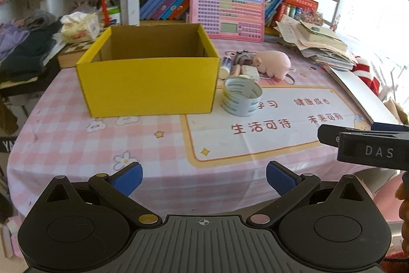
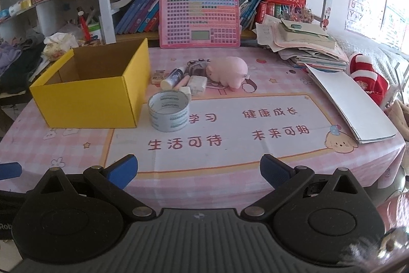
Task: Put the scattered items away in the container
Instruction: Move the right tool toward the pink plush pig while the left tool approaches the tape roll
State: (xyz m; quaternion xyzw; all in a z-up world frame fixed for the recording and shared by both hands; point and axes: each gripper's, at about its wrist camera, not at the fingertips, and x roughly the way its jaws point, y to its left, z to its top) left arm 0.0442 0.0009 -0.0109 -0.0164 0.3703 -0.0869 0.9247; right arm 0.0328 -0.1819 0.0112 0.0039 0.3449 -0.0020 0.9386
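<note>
An open yellow cardboard box [image 1: 150, 86] [image 2: 89, 96] stands on the pink table, and it looks empty. To its right stands a roll of tape [image 1: 242, 96] [image 2: 169, 111]. Behind the roll lie a pink pig toy [image 1: 274, 63] [image 2: 230, 72], a glue tube [image 2: 173, 78], white erasers [image 2: 198, 85], a small grey toy [image 2: 195, 65] and a small patterned block [image 2: 158, 76]. My left gripper [image 1: 204, 179] is open and empty near the table's front edge. My right gripper [image 2: 199, 170] is open and empty, also at the front edge.
A pink keypad board [image 2: 199, 22] leans on the bookshelf behind. A stack of papers and books [image 2: 306, 45] and a white folder [image 2: 350, 104] lie at the right. Clothes [image 1: 23, 47] and a tissue pack [image 1: 79, 27] lie at the left.
</note>
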